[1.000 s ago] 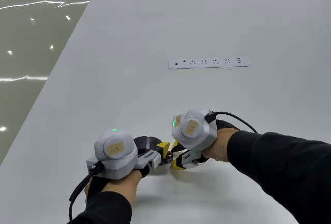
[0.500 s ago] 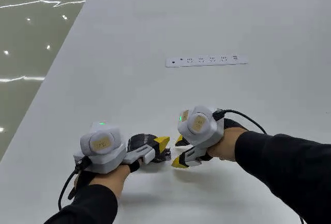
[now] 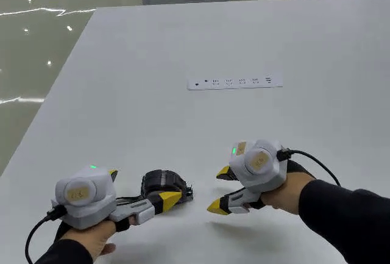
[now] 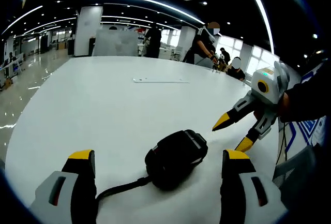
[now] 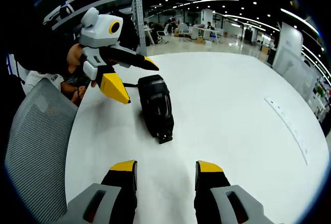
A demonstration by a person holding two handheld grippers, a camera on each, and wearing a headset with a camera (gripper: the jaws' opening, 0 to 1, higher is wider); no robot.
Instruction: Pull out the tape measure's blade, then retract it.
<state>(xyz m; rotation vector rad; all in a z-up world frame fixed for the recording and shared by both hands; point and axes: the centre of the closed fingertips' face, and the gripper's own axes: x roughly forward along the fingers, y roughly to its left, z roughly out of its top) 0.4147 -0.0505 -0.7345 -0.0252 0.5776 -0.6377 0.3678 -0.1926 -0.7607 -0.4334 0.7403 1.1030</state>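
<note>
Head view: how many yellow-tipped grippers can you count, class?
2. The white, yellow-tipped left gripper is at lower left, open beside the black round tape measure; the right gripper is at lower right, open, tips pointing towards it.

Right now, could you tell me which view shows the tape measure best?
The right gripper view: the tape measure lies whole and unobstructed. The left gripper view shows it and its strap; in the head view a jaw overlaps it.

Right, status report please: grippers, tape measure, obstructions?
Left gripper open, jaws either side of tape measure. Right gripper open, holding nothing. Blade in, resting on table. Power strip well off.
</note>
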